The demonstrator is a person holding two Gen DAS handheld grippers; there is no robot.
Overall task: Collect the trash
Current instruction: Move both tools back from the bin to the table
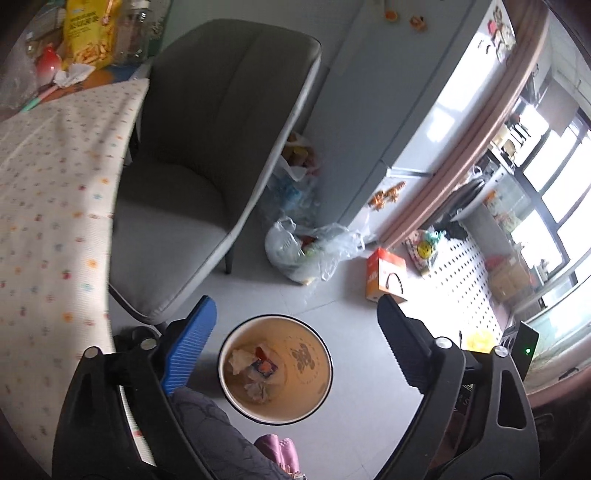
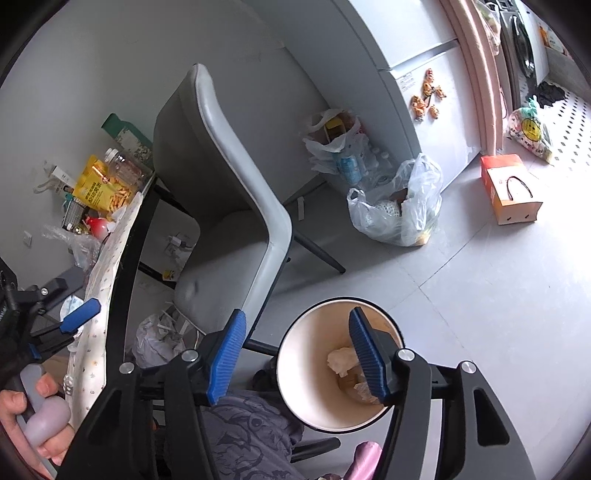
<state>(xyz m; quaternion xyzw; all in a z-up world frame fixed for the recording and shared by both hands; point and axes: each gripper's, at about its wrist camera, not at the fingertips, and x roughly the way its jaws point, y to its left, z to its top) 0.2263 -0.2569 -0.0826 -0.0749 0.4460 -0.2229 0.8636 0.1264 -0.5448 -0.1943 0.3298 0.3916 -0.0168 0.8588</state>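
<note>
left wrist view shows my left gripper (image 1: 295,321) wide open and holding nothing, right above the bin (image 1: 276,369) on the floor. my right gripper (image 2: 295,332) is wide open and empty too. crumpled paper (image 1: 240,360) and a small wrapper (image 1: 264,367) lie in the bin. more tissue (image 1: 72,74) sits far left on the table (image 1: 48,206). it looks light and soft, so i would pinch its middle. the yellow snack bag (image 1: 90,31) has writing too blurry to read.
</note>
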